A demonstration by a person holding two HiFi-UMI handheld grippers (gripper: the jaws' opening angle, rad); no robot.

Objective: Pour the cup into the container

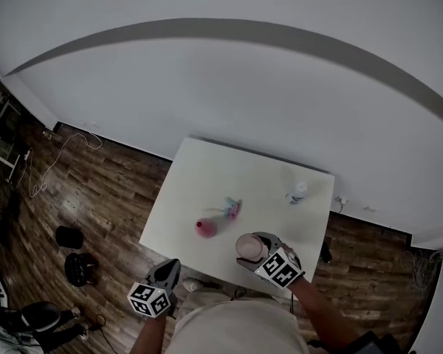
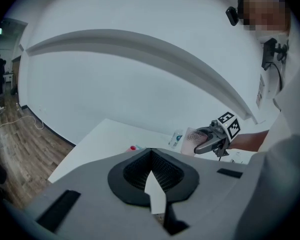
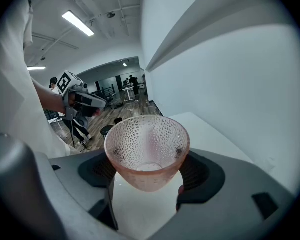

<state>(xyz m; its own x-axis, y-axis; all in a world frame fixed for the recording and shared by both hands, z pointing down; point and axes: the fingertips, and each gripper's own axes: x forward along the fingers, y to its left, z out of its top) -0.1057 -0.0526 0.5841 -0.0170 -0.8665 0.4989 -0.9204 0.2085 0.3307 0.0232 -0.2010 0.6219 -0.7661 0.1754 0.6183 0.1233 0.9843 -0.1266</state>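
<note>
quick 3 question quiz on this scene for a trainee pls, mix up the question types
1. True or false: the right gripper is shut on the pink dimpled glass cup.
2. What is in the left gripper?
A. nothing, its jaws are together
B. a metal spoon
C. a folded cloth
3. Fill in the blank: seen from the person, the small clear bottle stands near the ___ right corner of the white table.

Key: 1 true; 2 A; 3 far.
</note>
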